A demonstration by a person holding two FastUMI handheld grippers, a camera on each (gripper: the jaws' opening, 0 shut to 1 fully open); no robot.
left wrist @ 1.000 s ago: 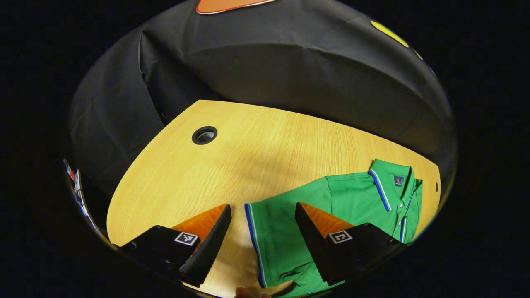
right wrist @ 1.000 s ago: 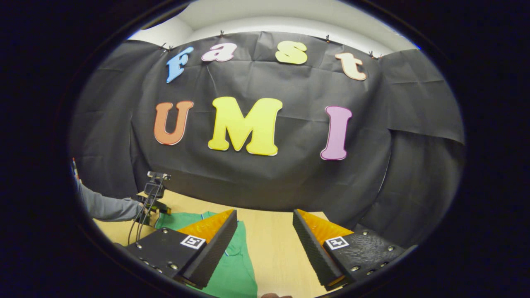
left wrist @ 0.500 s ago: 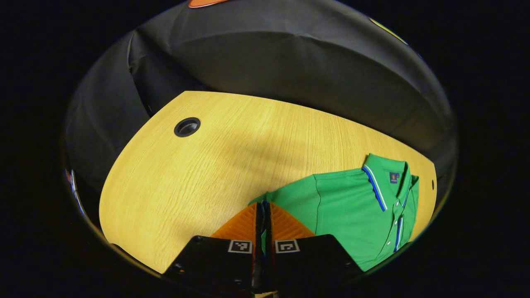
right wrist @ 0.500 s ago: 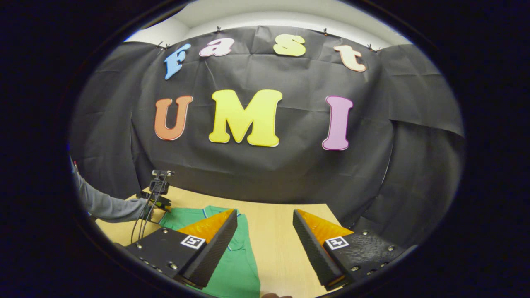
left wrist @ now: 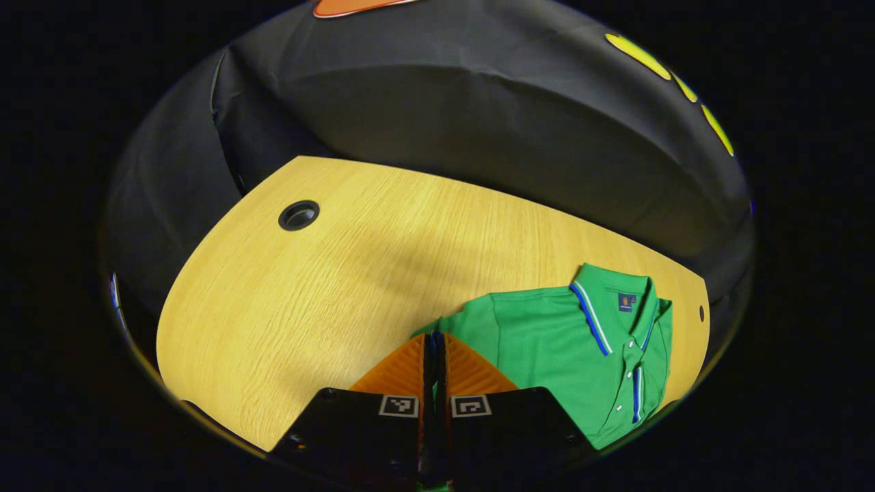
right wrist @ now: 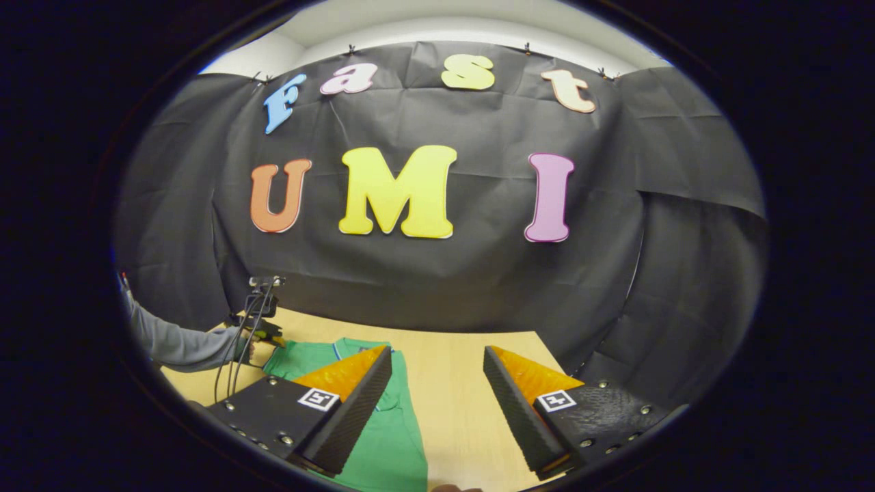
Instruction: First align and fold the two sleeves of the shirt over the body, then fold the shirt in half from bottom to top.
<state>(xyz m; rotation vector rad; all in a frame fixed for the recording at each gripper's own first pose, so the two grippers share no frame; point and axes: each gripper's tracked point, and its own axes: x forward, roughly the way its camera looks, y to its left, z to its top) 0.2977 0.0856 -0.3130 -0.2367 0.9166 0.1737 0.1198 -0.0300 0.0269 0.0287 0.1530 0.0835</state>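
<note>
A green polo shirt with a blue-and-white striped collar lies on the wooden table, collar toward the far right edge. My left gripper is shut on the shirt's sleeve, and a thin strip of green cloth shows between its two fingers. In the right gripper view the shirt lies below my right gripper, which is open above the table with nothing between its fingers. Farther off on the left, the left gripper is held by a hand with a grey sleeve.
A round black cable hole sits in the table's far left part. The black cloth wall stands close behind the table's far edge. Cables hang from the left gripper in the right gripper view.
My left gripper closed from open onto the sleeve's edge a second ago and has since lifted it slightly toward the body. My right gripper stayed open, tilting slightly.
</note>
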